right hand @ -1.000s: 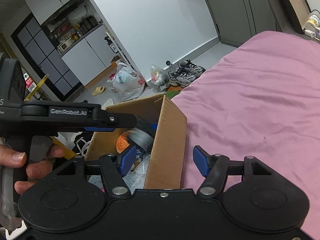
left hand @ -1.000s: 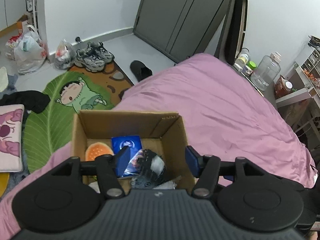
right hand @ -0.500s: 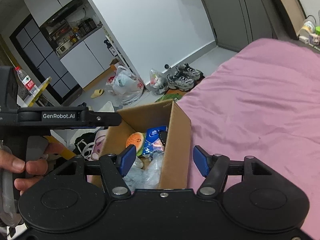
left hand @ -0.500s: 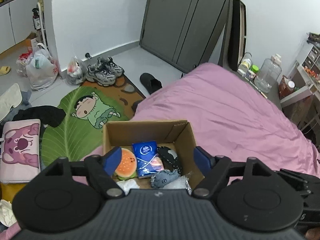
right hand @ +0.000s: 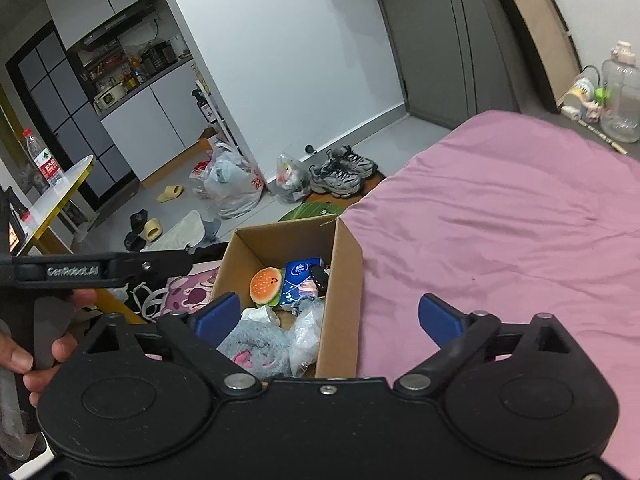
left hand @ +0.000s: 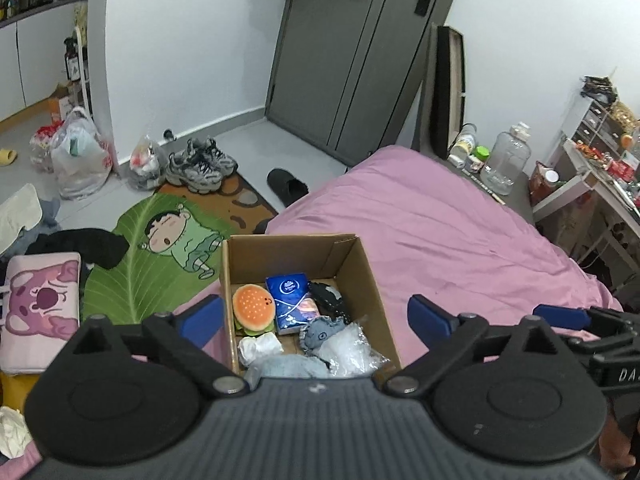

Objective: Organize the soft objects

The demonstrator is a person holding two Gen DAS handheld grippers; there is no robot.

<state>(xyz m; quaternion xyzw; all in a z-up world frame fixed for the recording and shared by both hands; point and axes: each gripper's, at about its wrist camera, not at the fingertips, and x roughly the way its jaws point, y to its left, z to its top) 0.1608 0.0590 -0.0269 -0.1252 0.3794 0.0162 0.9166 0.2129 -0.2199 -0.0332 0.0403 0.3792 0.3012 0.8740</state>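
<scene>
An open cardboard box (left hand: 368,276) stands on the pink bed's edge; it also shows in the right wrist view (right hand: 344,272). Inside lie a plush burger (left hand: 254,307), a blue tissue pack (left hand: 289,295), a dark soft item (left hand: 328,296), a grey plush (left hand: 320,330), white crumpled paper (left hand: 258,348) and clear plastic wrap (left hand: 356,350). A grey-blue plush with pink (right hand: 256,346) lies at the near end. My left gripper (left hand: 314,320) is open and empty, high above the box. My right gripper (right hand: 328,320) is open and empty, above the box's near right side.
The pink bedspread (left hand: 460,248) stretches right of the box. On the floor lie a green cartoon rug (left hand: 152,248), grey sneakers (left hand: 200,166), a black slipper (left hand: 286,190), plastic bags (left hand: 76,156) and a pink cushion (left hand: 40,304). A clear jug (left hand: 506,164) stands by the headboard.
Both grippers have risen and drawn back from the box, which now looks smaller and lower. The left gripper's fingers were down in the box a second ago; they are now clear above it.
</scene>
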